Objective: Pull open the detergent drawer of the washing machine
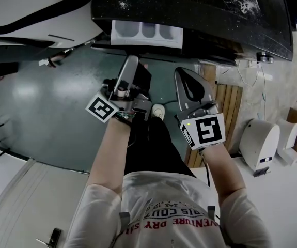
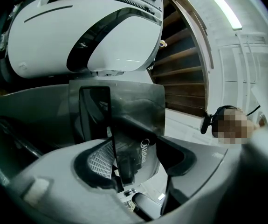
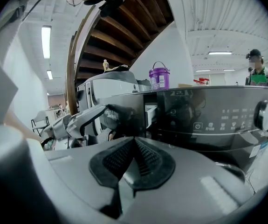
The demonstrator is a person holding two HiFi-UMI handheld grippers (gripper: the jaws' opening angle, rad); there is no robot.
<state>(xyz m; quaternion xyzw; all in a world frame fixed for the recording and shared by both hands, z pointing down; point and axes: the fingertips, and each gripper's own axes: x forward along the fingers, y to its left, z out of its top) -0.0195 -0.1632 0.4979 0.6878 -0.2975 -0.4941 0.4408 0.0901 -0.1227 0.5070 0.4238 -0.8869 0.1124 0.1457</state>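
Observation:
The black washing machine (image 1: 205, 14) stands at the top of the head view, and its detergent drawer (image 1: 145, 33) sticks out with its white compartments showing. My left gripper (image 1: 133, 62) reaches up to the drawer's front. In the left gripper view the dark drawer front (image 2: 134, 106), printed with a brand name, stands between the pads of the left gripper (image 2: 138, 160), which are shut on it. The right gripper view shows the left fingers (image 3: 94, 115) on that front panel (image 3: 124, 113), with white drawer body (image 3: 151, 112) behind. My right gripper (image 3: 134, 146) hangs shut and empty before the control panel (image 3: 208, 120).
A white appliance (image 1: 34, 14) stands to the machine's left. Wooden slats (image 1: 225, 107) and a white device (image 1: 259, 143) lie at the right. A purple bucket (image 3: 159, 78) sits on top of the machine. A person in green (image 3: 257, 73) stands far behind.

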